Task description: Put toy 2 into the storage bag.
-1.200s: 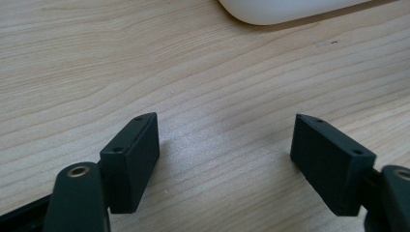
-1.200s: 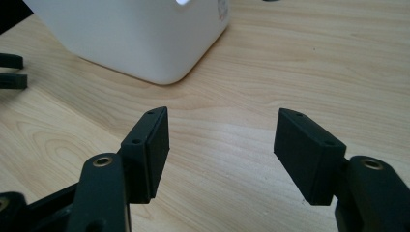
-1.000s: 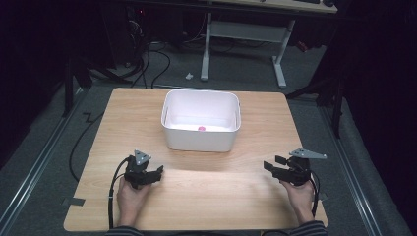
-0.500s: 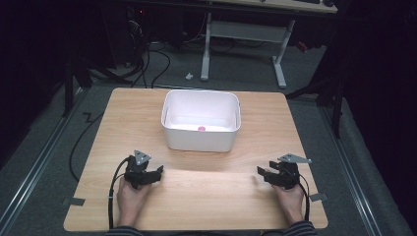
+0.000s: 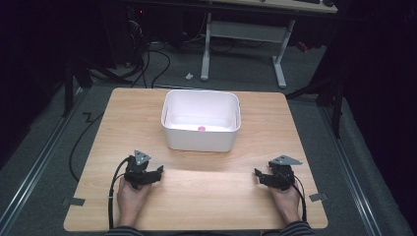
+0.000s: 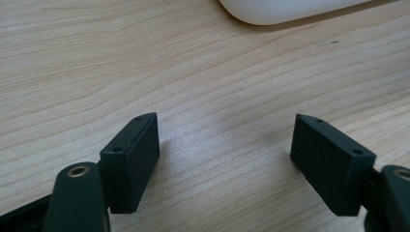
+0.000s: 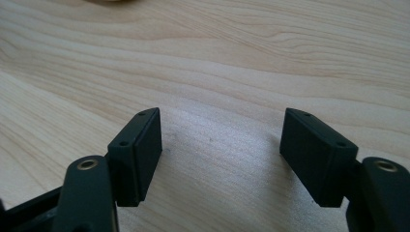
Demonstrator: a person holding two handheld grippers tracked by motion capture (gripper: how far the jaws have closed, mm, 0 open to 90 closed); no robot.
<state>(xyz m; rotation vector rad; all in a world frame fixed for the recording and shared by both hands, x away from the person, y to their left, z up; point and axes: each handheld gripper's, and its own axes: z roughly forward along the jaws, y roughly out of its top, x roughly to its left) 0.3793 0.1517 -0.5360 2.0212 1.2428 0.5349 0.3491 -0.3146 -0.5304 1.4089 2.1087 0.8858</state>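
Observation:
A white plastic bin (image 5: pixel 167 114) stands at the middle back of the wooden table (image 5: pixel 211 196), with a small pink thing (image 5: pixel 201 129) on its floor. My left gripper (image 5: pixel 158 172) rests low at the front left, pointing right, open with nothing between its pads. In the left gripper view, bare wood lies between the jaws of the left gripper (image 6: pixel 227 145), and the bin's base (image 6: pixel 290 9) shows at the top. At the front right, my right gripper (image 5: pixel 256 173) points left. Its jaws have just been opening and stand open over bare wood in the right gripper view (image 7: pixel 220 140).
Hands and striped sleeves come in over the table's front edge. Black cables trail from both grippers. Grey tape tabs (image 5: pixel 317 197) stick out at the front corners. Beyond the table are a white desk frame (image 5: pixel 246 29) and cables on the carpet.
The right gripper has sunk toward the tabletop and drawn a little nearer the front edge. The left gripper has kept still.

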